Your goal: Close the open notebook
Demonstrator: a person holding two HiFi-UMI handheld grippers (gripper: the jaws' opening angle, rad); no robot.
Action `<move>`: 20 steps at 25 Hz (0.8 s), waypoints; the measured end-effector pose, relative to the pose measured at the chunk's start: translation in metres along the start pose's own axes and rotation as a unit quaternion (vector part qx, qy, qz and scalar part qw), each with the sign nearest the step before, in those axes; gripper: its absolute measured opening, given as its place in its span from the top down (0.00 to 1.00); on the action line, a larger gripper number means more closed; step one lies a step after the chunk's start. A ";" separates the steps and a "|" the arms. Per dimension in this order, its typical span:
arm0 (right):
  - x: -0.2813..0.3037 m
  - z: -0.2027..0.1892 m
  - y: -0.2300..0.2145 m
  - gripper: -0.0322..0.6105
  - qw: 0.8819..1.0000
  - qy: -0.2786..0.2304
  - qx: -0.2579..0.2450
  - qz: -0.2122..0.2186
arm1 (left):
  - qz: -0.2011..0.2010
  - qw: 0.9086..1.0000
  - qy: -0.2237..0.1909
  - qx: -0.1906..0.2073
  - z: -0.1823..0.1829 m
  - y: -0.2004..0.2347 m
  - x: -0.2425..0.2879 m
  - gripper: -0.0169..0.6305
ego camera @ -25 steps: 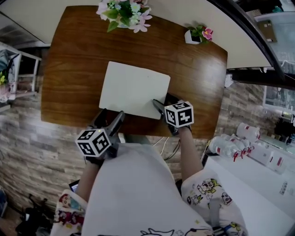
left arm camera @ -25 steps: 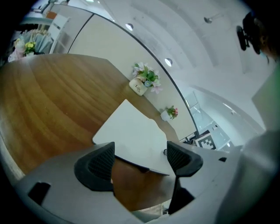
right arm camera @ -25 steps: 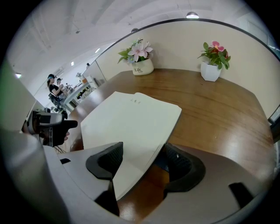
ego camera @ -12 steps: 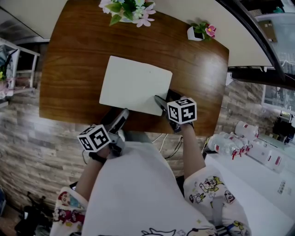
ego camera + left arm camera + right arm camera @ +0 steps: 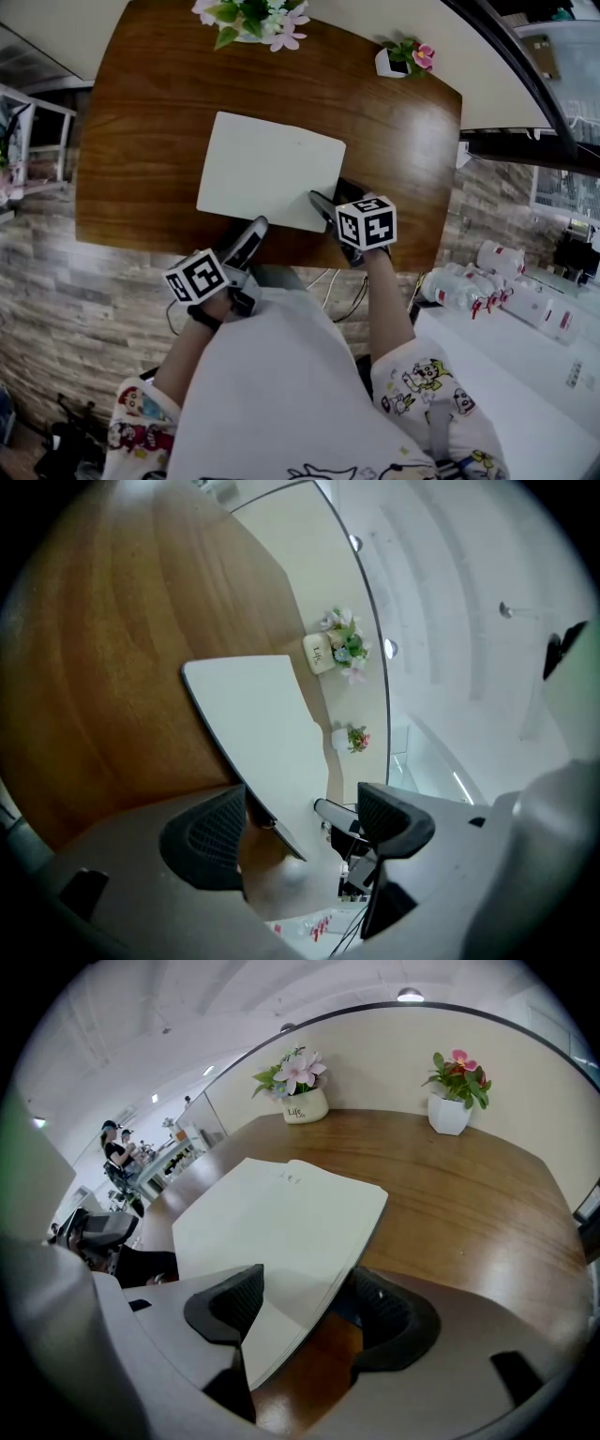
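The notebook (image 5: 267, 169) lies flat on the brown wooden table (image 5: 141, 141) and shows one plain white face. My right gripper (image 5: 330, 195) is open at its near right corner. In the right gripper view the notebook (image 5: 281, 1222) has that corner between the spread jaws of the right gripper (image 5: 305, 1302), and the page edges show on its right side. My left gripper (image 5: 251, 234) is open and holds nothing, hanging at the table's near edge. In the left gripper view the notebook (image 5: 262, 724) lies ahead of the left gripper (image 5: 300, 822).
A white pot of pink flowers (image 5: 251, 19) stands at the table's far edge, with a smaller potted plant (image 5: 403, 61) at the far right corner. Several white bottles (image 5: 487, 286) sit on a white counter to the right. A stone-pattern floor lies below.
My left gripper has drawn back off the table toward the person and to the right. The right gripper stays at the notebook's corner.
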State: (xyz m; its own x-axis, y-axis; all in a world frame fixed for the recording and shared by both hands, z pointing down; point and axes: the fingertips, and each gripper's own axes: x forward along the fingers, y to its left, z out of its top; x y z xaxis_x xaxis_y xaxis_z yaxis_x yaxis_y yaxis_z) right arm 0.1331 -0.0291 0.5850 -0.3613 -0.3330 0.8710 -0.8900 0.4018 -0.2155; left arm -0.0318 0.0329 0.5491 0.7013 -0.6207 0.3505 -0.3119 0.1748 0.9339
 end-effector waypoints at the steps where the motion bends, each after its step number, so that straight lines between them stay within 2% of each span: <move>1: 0.000 0.000 0.000 0.51 1.000 0.000 0.000 0.000 | 0.002 1.000 -0.007 -0.005 0.000 0.000 0.000 0.44; 5: -0.001 0.000 0.000 0.51 1.000 0.002 -0.002 0.003 | -0.003 0.999 -0.031 -0.037 0.002 0.003 -0.001 0.44; 14: 0.000 -0.001 -0.001 0.51 1.000 0.011 -0.009 0.012 | -0.007 0.999 -0.038 -0.022 0.012 0.005 -0.006 0.44; 20: 0.001 -0.001 -0.001 0.51 1.000 0.015 -0.013 0.015 | -0.007 0.997 -0.055 -0.048 0.012 0.007 -0.004 0.44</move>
State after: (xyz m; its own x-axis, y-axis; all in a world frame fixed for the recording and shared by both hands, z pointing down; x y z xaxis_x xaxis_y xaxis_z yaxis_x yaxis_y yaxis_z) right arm 0.1338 -0.0288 0.5860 -0.3795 -0.2955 0.8767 -0.8708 0.4341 -0.2307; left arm -0.0447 0.0273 0.5534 0.6294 -0.7026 0.3320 -0.2352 0.2350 0.9431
